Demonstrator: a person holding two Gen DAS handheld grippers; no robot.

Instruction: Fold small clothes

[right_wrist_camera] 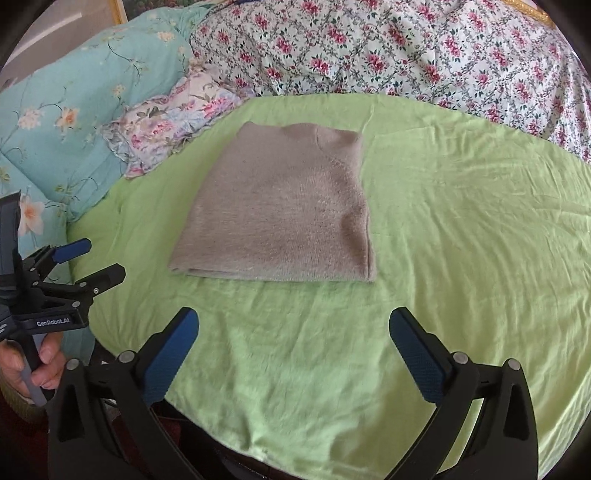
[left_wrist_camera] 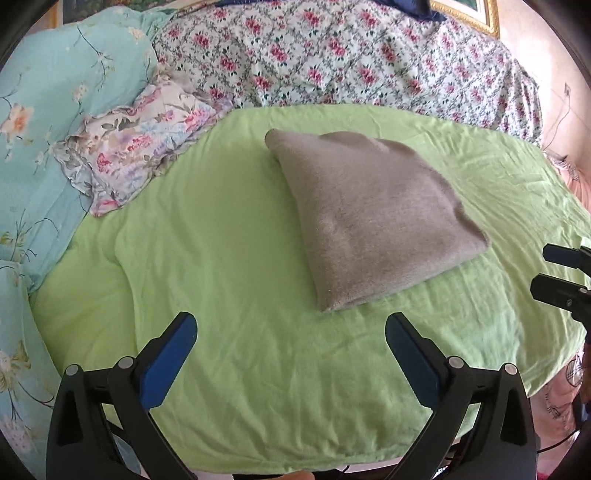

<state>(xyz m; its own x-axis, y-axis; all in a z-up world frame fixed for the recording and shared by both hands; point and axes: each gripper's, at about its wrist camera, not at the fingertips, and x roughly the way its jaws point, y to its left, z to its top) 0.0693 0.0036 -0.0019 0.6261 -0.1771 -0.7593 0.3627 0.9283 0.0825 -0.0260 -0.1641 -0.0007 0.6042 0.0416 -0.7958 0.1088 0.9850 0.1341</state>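
Observation:
A grey knitted garment (left_wrist_camera: 373,218) lies folded into a flat rectangle on the green sheet (left_wrist_camera: 229,258); it also shows in the right wrist view (right_wrist_camera: 280,214). My left gripper (left_wrist_camera: 290,325) is open and empty, held back from the garment's near edge. It also shows at the left edge of the right wrist view (right_wrist_camera: 99,262). My right gripper (right_wrist_camera: 293,321) is open and empty, near the garment's front edge without touching it. Its fingers (left_wrist_camera: 561,273) show at the right edge of the left wrist view.
A small floral pillow (left_wrist_camera: 140,147) lies at the sheet's far left corner. A turquoise floral quilt (left_wrist_camera: 55,110) is on the left and a pink-flowered quilt (left_wrist_camera: 351,55) runs along the back. A gold picture frame (left_wrist_camera: 469,14) is behind.

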